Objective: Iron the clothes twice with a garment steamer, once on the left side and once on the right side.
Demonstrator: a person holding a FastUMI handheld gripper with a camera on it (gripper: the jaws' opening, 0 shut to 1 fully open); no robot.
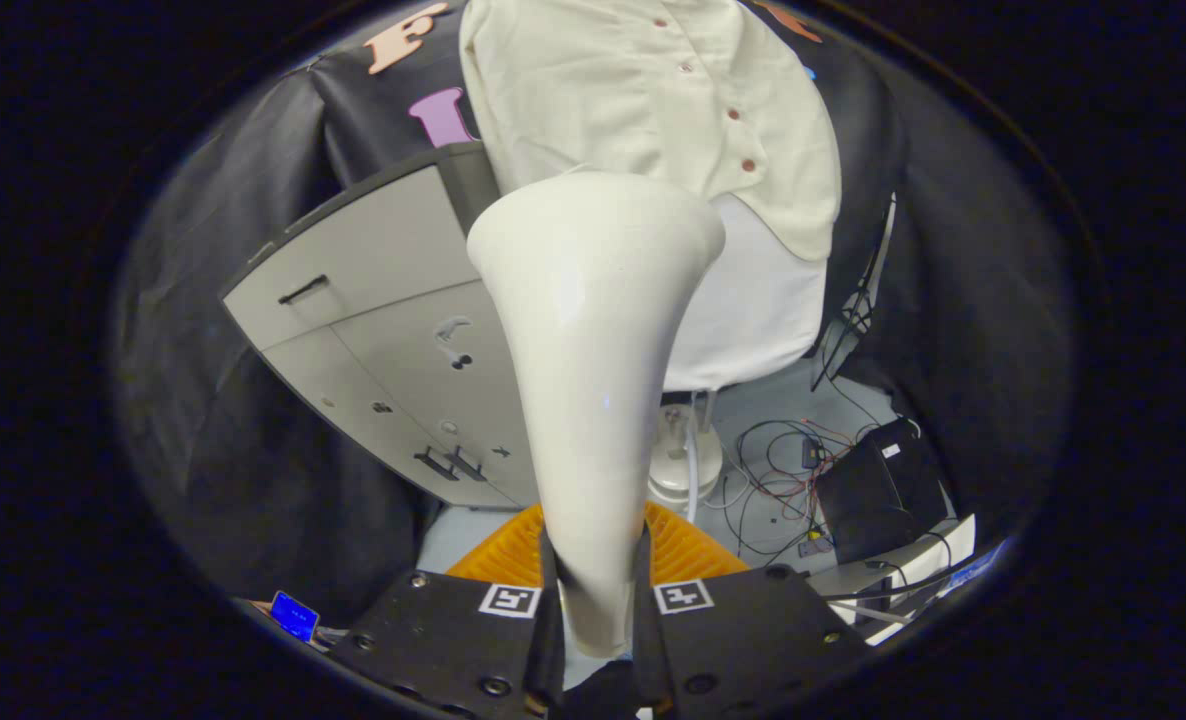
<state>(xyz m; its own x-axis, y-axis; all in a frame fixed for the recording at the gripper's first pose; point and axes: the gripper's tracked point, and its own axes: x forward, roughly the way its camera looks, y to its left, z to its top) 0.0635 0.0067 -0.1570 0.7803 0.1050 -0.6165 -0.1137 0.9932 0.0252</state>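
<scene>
Clamped between both fingers of the gripper (596,590) at lower centre, the garment steamer (593,330) runs lengthwise straight ahead, its flared head just short of the hem of the cream shirt (643,110) hanging at upper centre.

The tool (595,585) clamped both fingers on the garment steamer's (593,330) handle, its flared head just below the hanging cream shirt (643,110), beside a grey cabinet (373,330).
</scene>
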